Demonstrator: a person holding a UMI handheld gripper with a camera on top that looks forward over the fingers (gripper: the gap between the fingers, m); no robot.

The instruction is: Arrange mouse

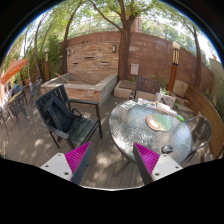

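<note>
Nearest the camera, the gripper (110,160) is held released, its two pink pads (78,157) spread well apart with nothing between them. Just beyond the right finger, a round glass table (135,125) is seen, with a plate-like dish (160,121) set on it. No mouse can be made out. Left of the table, a dark chair (66,117) is placed. Farther off, a brick wall (100,52) and trees (125,15) are seen.

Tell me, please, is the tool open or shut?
Open: the tool shows a wide gap between its pink pads, with nothing held; the glass table lies beyond.
</note>
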